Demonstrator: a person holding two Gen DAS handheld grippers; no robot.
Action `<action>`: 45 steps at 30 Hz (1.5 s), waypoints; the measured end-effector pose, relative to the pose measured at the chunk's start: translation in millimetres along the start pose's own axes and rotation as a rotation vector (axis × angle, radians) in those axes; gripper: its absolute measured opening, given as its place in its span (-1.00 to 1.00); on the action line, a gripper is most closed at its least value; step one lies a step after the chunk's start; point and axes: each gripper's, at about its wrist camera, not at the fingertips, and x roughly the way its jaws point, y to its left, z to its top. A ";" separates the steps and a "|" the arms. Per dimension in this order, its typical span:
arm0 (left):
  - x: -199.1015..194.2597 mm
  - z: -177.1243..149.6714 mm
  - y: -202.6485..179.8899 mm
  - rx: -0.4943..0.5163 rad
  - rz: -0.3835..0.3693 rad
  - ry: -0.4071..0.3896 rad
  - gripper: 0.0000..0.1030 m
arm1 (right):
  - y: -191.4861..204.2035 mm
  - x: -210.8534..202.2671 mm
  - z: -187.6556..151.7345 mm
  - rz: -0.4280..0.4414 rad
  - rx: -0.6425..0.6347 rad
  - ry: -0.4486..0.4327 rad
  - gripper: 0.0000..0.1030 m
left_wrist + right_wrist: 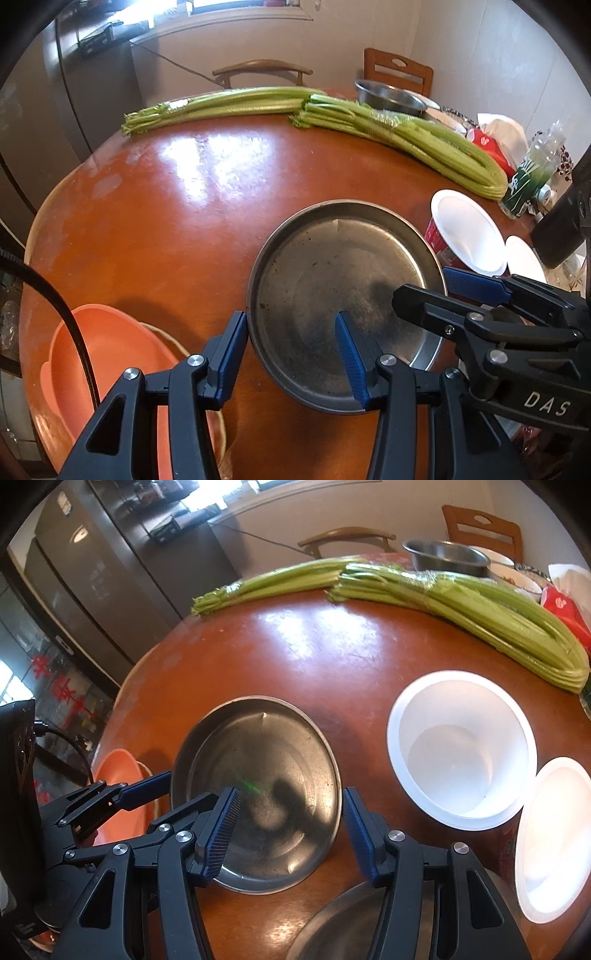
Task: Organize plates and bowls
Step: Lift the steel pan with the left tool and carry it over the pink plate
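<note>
Left claw (pixel 291 354) gapes across the near-left rim of the steel plate (pixel 332 280) on the table (pixel 166 221), gripping nothing; right claw (pixel 291 834), marked "DAS", gapes across its right rim; celery (pixel 406 136) lies beyond; white bowl (pixel 461 746) beside.

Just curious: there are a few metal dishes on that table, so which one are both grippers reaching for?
The flat steel plate in front; both open grippers straddle its rim. The steel bowl sits far behind the celery.
</note>
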 end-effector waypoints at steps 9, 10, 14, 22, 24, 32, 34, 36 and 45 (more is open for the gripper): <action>-33.2 -10.6 16.0 -0.025 0.009 -0.063 -0.05 | 29.7 -18.6 -1.6 0.031 -0.048 -0.047 0.15; -36.5 -11.7 18.1 -0.028 0.010 -0.069 -0.05 | 32.3 -20.7 -2.3 0.034 -0.053 -0.051 0.15; -50.4 -18.0 29.8 -0.041 0.012 -0.091 -0.05 | 46.9 -25.4 -4.1 0.048 -0.076 -0.062 0.15; -68.1 -28.4 65.5 -0.077 0.013 -0.121 -0.05 | 83.4 -18.1 -0.3 0.067 -0.120 -0.064 0.15; -71.4 -31.4 77.7 -0.088 0.012 -0.126 -0.05 | 92.2 -13.8 1.1 0.071 -0.130 -0.061 0.15; -74.3 -42.2 119.9 -0.111 0.006 -0.116 -0.05 | 133.9 8.9 3.0 0.071 -0.166 -0.032 0.15; -73.6 -44.1 127.4 -0.113 0.006 -0.111 -0.05 | 140.0 14.0 1.9 0.077 -0.168 -0.024 0.16; -73.4 -46.4 135.8 -0.113 0.004 -0.106 -0.05 | 146.0 21.1 0.7 0.084 -0.166 -0.009 0.16; -65.0 -55.4 155.5 -0.093 -0.016 -0.076 -0.05 | 158.9 40.8 -4.6 0.071 -0.159 0.028 0.16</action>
